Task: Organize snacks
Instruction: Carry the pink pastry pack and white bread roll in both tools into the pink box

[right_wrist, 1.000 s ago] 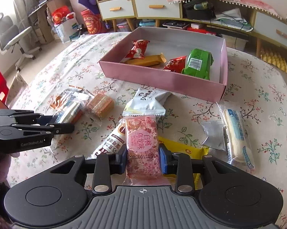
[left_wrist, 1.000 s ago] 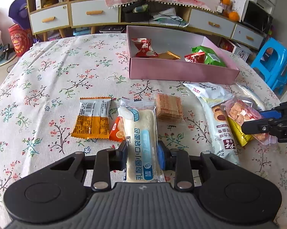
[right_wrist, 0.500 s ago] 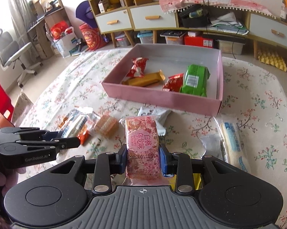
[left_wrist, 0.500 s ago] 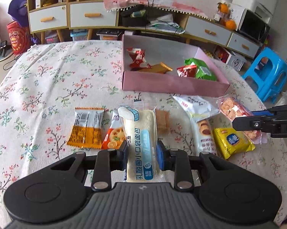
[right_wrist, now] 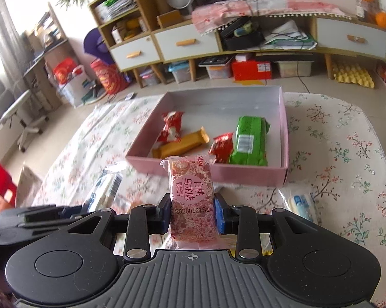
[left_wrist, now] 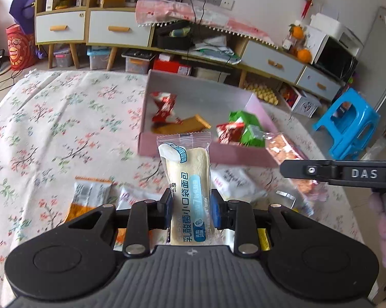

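while the left gripper (left_wrist: 190, 209) clamps a cream bread packet (left_wrist: 186, 187) above the table, nearer than the pink box (left_wrist: 208, 151), the right gripper (right_wrist: 192, 217) clamps a pink oolong snack bar (right_wrist: 191, 197) raised just before that box (right_wrist: 218, 174).

wrist cams | angled down, close | share pink box (left_wrist: 205, 151)

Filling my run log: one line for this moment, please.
left gripper: grips bread packet | right gripper: grips pink snack bar | pink box: ahead
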A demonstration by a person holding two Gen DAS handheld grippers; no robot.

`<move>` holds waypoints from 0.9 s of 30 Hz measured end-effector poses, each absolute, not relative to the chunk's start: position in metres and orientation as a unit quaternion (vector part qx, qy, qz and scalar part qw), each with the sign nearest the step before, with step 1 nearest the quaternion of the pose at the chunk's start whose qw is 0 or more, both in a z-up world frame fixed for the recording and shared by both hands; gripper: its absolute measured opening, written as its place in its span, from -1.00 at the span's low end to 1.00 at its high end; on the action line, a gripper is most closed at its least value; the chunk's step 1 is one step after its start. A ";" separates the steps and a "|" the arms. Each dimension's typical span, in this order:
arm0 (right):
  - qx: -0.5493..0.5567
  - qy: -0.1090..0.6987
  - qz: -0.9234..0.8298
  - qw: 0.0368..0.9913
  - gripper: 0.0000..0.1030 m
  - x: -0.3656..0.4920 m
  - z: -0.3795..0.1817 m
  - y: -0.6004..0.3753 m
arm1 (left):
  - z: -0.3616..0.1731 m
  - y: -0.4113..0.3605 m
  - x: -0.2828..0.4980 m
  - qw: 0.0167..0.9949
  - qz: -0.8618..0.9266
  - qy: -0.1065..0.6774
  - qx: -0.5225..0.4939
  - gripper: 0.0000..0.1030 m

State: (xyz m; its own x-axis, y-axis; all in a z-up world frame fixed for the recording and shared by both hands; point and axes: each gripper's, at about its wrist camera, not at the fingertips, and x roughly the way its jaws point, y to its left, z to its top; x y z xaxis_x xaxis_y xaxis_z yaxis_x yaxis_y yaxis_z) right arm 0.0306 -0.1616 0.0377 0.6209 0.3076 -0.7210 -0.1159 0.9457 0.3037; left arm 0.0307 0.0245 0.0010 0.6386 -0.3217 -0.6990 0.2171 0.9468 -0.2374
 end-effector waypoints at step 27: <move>0.214 0.400 0.025 0.891 -0.38 0.152 0.014 -0.217 | -0.013 -0.012 0.158 0.891 -0.166 0.406 -0.114 -0.48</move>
State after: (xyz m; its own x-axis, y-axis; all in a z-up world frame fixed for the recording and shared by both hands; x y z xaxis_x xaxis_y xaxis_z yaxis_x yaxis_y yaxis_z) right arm 0.1518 -0.2174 0.0138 0.6780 0.2153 -0.7028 0.1274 0.9072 0.4009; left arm 0.1580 -0.0117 -0.0134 0.6155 -0.3883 -0.6859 0.2030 0.9190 -0.3381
